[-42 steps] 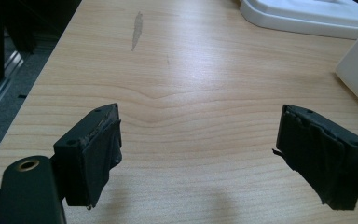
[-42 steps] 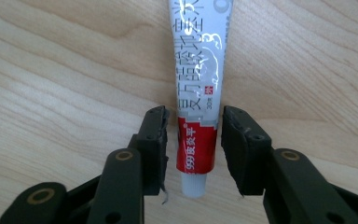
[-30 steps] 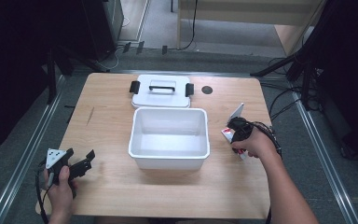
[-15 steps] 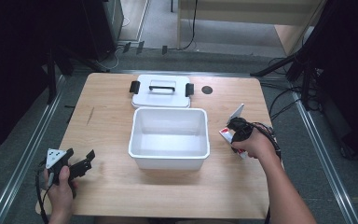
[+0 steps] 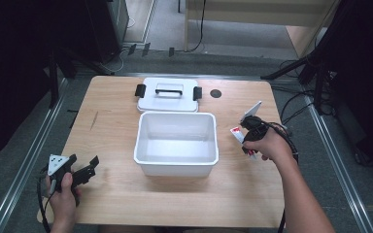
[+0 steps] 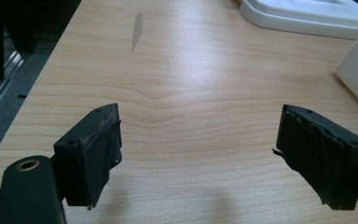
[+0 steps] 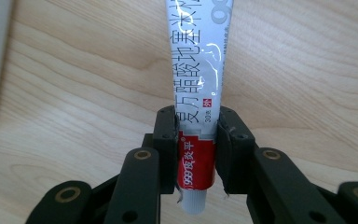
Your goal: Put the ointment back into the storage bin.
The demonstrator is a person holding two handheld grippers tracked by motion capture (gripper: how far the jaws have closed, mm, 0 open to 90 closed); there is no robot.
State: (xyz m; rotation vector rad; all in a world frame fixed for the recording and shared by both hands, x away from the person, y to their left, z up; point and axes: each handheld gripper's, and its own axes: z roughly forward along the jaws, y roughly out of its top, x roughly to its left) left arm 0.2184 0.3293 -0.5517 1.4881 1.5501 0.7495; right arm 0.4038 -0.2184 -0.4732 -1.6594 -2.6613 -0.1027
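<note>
STEP: pick-up done, by my reading | right gripper (image 7: pixel 196 154) clenched on tube (image 7: pixel 199 84), just right of white bin (image 5: pixel 177 162) | left gripper (image 6: pixel 200 154) released, idle on table (image 6: pixel 191 70) | NEXT: I carry tube over bin and release, I judge.

Light wooden table (image 5: pixel 126 204) with rounded corners, grain visible, one dark scuff (image 5: pixel 93 120) near left edge. Grey carpeted floor (image 5: pixel 24 160) around it. Metal rails (image 5: pixel 29 155) run along both table sides. Black cables (image 5: pixel 291 114) trail over floor at right. Pale wooden furniture (image 5: pixel 252 29) behind table. Surroundings dark, table brightly lit.
</note>
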